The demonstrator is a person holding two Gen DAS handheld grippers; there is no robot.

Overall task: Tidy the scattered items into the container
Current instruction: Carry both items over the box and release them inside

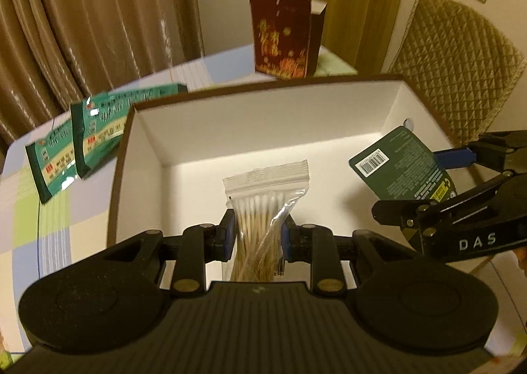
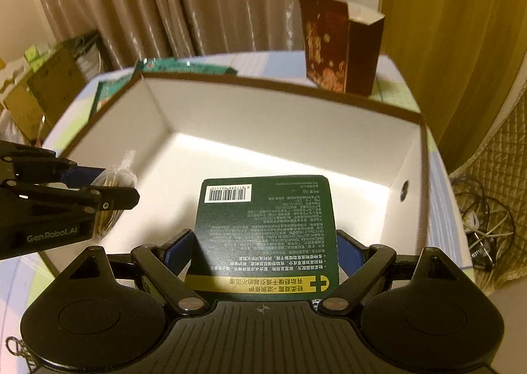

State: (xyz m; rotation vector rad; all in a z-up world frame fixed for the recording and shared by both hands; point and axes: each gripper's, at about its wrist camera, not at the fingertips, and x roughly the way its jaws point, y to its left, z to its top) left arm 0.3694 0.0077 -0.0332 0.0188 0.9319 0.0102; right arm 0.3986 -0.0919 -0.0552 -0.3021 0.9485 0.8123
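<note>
A large open cardboard box (image 1: pixel 378 104) with white inside walls and brown rim (image 2: pixel 405 146) stands on the table. My left gripper (image 1: pixel 258 232) is shut on a clear zip bag of cotton swabs (image 1: pixel 263 202) and holds it over the box's near edge; it also shows at the left in the right wrist view (image 2: pixel 113 183). My right gripper (image 2: pixel 266 253) is shut on a dark green card package (image 2: pixel 266 222) with a barcode, held above the box floor; it shows at the right in the left wrist view (image 1: pixel 405 163).
Two green sachet packs (image 1: pixel 82 140) lie on the checkered tablecloth left of the box. A dark red patterned box (image 1: pixel 285 38) stands upright behind it. A quilted chair (image 1: pixel 457 71) is at the right. Curtains hang behind; cables (image 2: pixel 484 226) lie at the right.
</note>
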